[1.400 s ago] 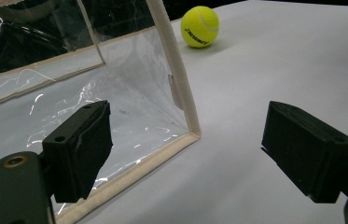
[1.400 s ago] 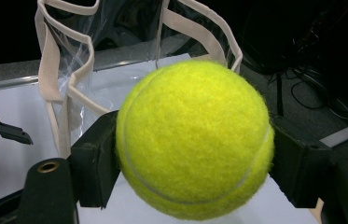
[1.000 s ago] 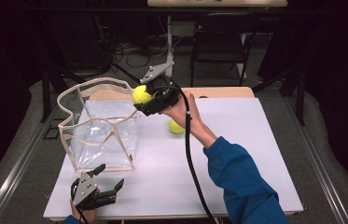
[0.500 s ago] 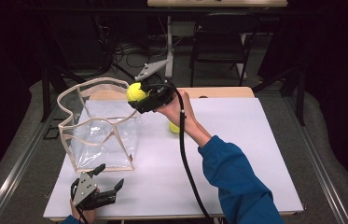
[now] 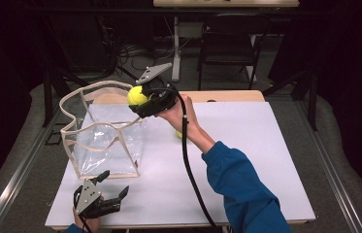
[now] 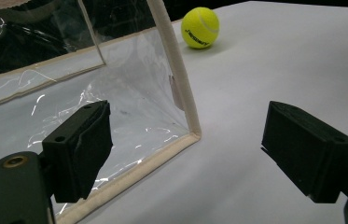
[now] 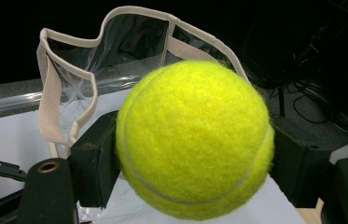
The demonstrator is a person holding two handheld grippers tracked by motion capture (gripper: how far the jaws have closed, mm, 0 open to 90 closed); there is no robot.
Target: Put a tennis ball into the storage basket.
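Ball gripped above the bag

High view: my right gripper (image 5: 142,99) clamped a tennis ball (image 5: 137,95) over the clear bag (image 5: 103,138); my left gripper (image 5: 108,190) sat empty, jaws spread. Left gripper view: second ball (image 6: 200,27) lay beyond the bag. Right gripper view: both jaws pressed the ball's sides.

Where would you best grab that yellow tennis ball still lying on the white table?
Grip the loose yellow tennis ball across its middle, coming straight down from above. It is round and sits alone on the white table, so either side suits, but the clear plastic bag stands close by.
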